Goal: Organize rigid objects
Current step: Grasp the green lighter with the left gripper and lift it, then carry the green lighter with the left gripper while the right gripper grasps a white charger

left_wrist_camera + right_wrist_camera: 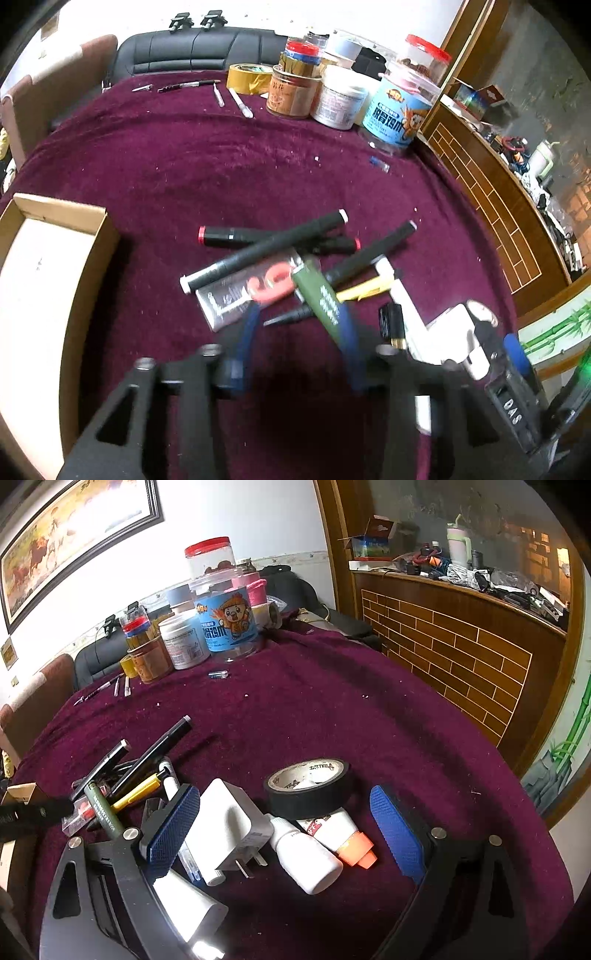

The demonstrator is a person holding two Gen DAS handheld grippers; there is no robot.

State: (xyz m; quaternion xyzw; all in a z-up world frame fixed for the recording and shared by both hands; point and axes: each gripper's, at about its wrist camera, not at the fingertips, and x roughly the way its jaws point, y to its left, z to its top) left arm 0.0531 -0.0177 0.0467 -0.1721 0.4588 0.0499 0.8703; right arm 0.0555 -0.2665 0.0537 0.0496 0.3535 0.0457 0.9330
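A heap of pens and markers lies on the maroon cloth: black markers (266, 249), an olive green pen (319, 299), a yellow pen (365, 290) and a clear case with red print (251, 291). My left gripper (299, 332) is open, its blue fingers on either side of the green pen's near end. My right gripper (284, 823) is open around a white plug adapter (229, 823), a white bottle (306, 856), an orange-capped tube (340, 834) and a black tape roll (308, 788). The heap also shows in the right wrist view (122, 775).
An open cardboard box (40, 280) stands at the left. Jars and tubs (332, 92), a yellow tape roll (247, 77) and small tools (221, 94) line the far edge. A small battery (218, 674) lies loose. A wooden counter (461, 642) is to the right.
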